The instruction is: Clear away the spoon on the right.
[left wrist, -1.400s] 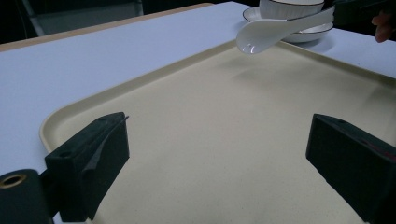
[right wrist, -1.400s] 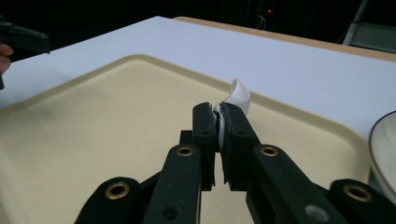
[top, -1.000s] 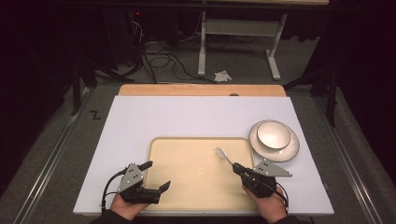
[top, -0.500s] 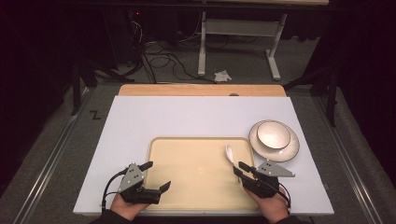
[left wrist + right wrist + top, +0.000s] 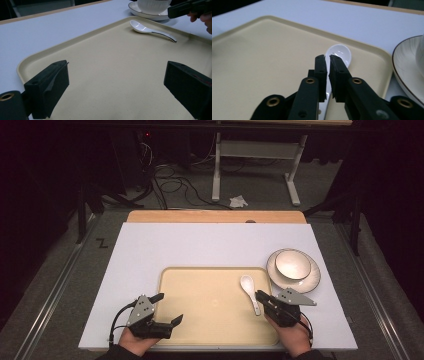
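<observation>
Right gripper (image 5: 327,60) jaws having just closed, hovering together above spoon (image 5: 248,290) handle, nothing clamped. Left gripper (image 5: 169,309) resting apart over tray (image 5: 200,275).

Both tools are showing as matte black. The left gripper (image 5: 167,310) is carrying a grey three-cornered plate on top, and a thin black cable is looping out from its rear. The right gripper (image 5: 260,296) is wearing the same grey plate and trailing its own black cable. Up close, brass-coloured rivets are glinting at the pivots of its slim arms, and its flat rectangular pads (image 5: 321,72) are looking squared-off, blocky and dull.
</observation>
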`<state>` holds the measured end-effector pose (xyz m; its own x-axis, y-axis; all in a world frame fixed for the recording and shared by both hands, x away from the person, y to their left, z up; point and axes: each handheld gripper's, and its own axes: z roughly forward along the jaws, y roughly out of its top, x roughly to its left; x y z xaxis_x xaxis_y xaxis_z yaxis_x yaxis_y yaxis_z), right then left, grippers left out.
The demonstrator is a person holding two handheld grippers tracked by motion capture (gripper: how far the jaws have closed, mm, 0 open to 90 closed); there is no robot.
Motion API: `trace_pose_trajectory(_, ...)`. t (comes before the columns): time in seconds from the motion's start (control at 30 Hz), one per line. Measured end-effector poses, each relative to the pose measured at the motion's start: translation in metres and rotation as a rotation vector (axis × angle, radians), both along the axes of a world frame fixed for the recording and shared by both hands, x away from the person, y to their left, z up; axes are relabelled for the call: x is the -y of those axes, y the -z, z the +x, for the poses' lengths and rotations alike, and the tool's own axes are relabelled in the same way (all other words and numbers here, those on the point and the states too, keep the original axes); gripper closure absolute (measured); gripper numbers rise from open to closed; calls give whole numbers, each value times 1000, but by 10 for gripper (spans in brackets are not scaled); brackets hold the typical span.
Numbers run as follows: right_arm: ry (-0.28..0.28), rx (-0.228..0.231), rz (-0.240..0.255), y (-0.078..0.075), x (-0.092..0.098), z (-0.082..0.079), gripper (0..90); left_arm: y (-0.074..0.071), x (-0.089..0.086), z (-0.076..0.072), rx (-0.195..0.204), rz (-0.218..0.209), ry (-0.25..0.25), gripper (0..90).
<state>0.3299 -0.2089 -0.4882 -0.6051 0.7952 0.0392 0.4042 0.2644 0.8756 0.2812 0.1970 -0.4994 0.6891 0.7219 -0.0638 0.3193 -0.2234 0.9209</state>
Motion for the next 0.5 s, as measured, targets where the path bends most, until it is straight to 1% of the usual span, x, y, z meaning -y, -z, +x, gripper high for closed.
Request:
trace_pose_trajectory(0.03,10,-10,-16,0,-1,4,900,0,0,0,0,0,1,65)
trace_pose_trajectory(0.1,22,-31,-52,2,-4,14,900,0,0,0,0,1,1,65)
trace_pose_trajectory(0.2,32,-50,-101,6,-8,26,900,0,-1,0,0,0,1,65)
trace_pose_trajectory(0.23,32,-50,-101,6,-8,26,900,0,-1,0,0,0,1,66)
trace_pose_trajectory(0.27,41,-66,-116,7,-12,34,900,0,-1,0,1,0,0,66)
trace_pose_trajectory(0.3,41,-66,-116,7,-12,34,900,0,-1,0,1,0,0,66)
trace_pose_trajectory(0.33,44,-91,-138,8,-17,42,900,0,-2,0,2,-6,-1,66)
trace_pose_trajectory(0.4,44,-98,-147,9,-19,45,900,-1,-2,0,2,-8,-2,66)
trace_pose_trajectory(0.43,39,-117,-182,11,-26,53,900,-1,-2,0,4,-9,0,66)
trace_pose_trajectory(0.47,36,-130,-193,12,-30,56,900,-1,-2,-1,6,-11,1,66)
trace_pose_trajectory(0.5,36,-130,-193,12,-30,56,900,-1,-2,-1,6,-11,1,66)
